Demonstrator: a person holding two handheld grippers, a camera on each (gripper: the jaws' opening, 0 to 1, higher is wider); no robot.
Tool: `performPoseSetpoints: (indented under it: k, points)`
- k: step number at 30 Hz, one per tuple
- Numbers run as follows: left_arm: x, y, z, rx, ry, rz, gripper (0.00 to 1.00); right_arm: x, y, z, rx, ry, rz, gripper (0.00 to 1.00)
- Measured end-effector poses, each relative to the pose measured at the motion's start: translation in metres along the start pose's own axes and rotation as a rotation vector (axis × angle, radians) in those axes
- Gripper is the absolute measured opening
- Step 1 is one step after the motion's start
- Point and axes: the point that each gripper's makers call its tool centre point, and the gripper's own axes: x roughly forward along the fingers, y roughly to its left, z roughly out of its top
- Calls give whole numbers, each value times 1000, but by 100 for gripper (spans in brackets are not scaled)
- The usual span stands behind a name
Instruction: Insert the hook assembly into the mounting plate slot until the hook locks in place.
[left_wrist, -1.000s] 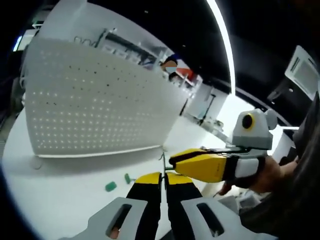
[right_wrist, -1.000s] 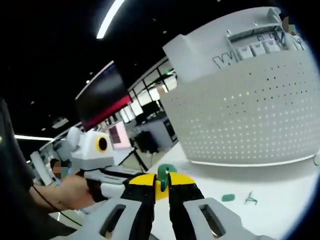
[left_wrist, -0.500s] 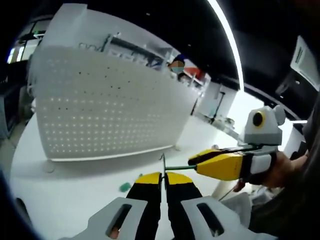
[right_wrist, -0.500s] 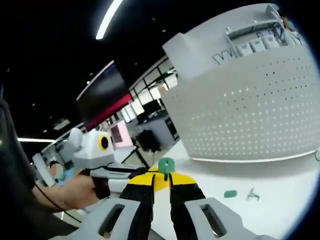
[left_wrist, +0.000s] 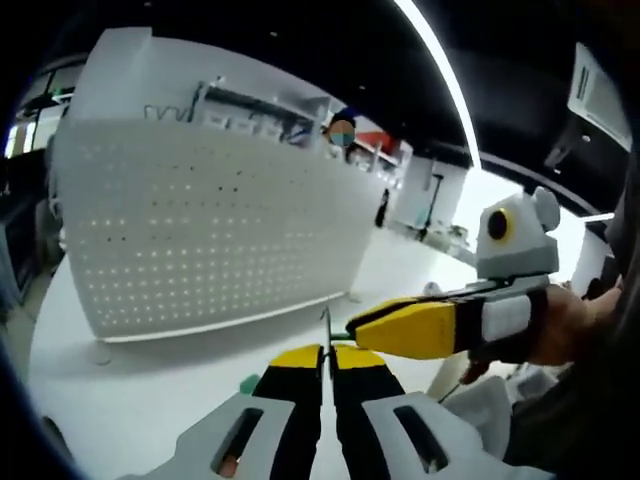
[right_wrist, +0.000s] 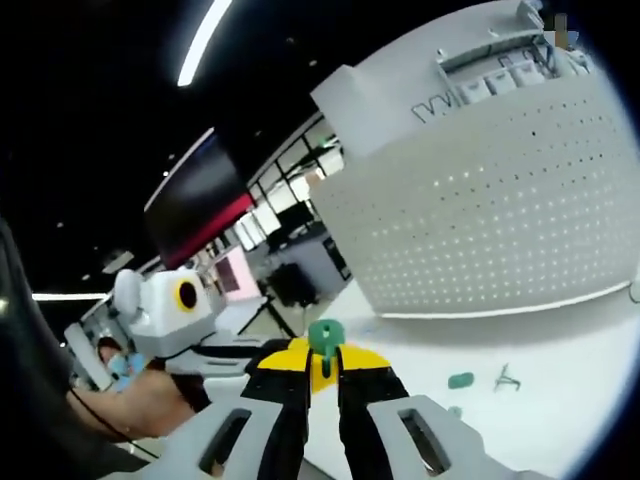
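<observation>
Before the white pegboard (left_wrist: 210, 235), both grippers meet above the table (left_wrist: 150, 400). Right gripper (right_wrist: 321, 362) pinches the green plate piece (right_wrist: 323, 340); left gripper (left_wrist: 327, 352) is clamped on the thin wire hook (left_wrist: 325, 328). Mating is under way, I judge: next, align hook with slot. Spare green bits (right_wrist: 461, 380) lie below the pegboard.

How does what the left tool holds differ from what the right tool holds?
The left tool pinches a thin metal hook, a bare wire standing up from its jaws; the right tool pinches a green plastic piece, chunky with a rounded top. The hook is grey and slender, the green piece coloured and broad. Both stick up just past shut jaws, above the white table.
</observation>
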Motion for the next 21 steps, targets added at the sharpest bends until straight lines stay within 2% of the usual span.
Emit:
performPoseSetpoints:
  k: [4, 10, 16, 18, 21]
  points:
    - [0, -1, 4, 2, -19, 6, 2, -1, -3, 4, 24, -22, -9, 7]
    - [0, -1, 9, -12, -50, 13, 2, 0, 0, 7, 128, -59, 11, 5]
    - [-2, 0, 11, -18, -60, 21, 2, 2, 2, 9, 134, -64, 20, 3]
    - [-3, 1, 12, -6, -61, 26, 2, 2, 2, 9, 160, -65, 23, 3]
    - [-4, -1, 13, 24, -65, 23, 2, 2, 0, 9, 147, -63, 10, 1]
